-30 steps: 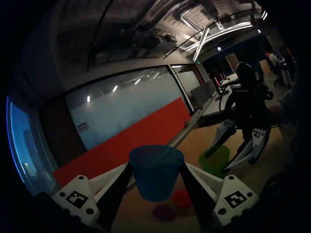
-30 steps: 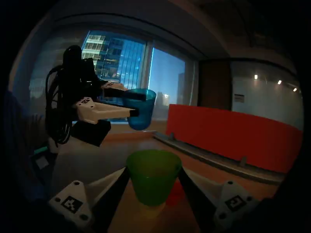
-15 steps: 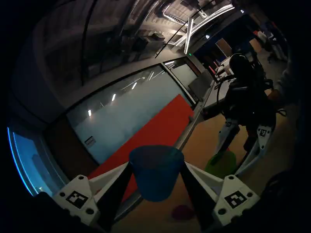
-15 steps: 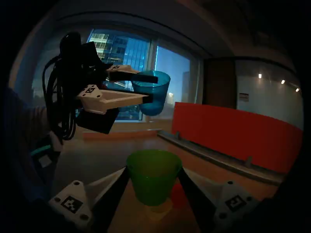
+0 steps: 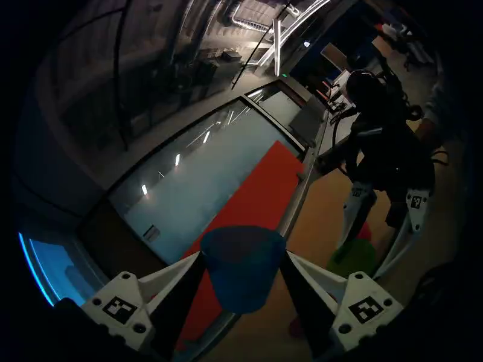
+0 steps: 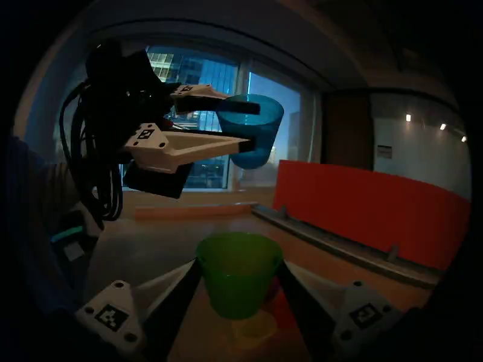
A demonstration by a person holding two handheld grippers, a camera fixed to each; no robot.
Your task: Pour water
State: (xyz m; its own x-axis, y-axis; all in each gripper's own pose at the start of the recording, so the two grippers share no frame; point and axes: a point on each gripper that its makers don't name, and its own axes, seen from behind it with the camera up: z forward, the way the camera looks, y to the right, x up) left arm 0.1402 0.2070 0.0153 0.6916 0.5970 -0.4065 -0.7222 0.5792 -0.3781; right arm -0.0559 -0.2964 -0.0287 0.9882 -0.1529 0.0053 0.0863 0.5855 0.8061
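Above the green cup (image 6: pixel 239 274), blue cup (image 6: pixel 250 130) gripped

The wooden surface (image 6: pixel 151 238) carries a red disc (image 6: pixel 281 298) and a yellow disc (image 6: pixel 253 329) between the fingers (image 6: pixel 175 289).

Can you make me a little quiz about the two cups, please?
1. True or false: in the right gripper view, the blue cup in the left tool sits higher than the green cup.
2. Which cup does the right tool squeeze? A) white B) green C) blue
3. Fill the gap: the long wall panel behind the table is ____.
Key: 1 true; 2 B; 3 red.
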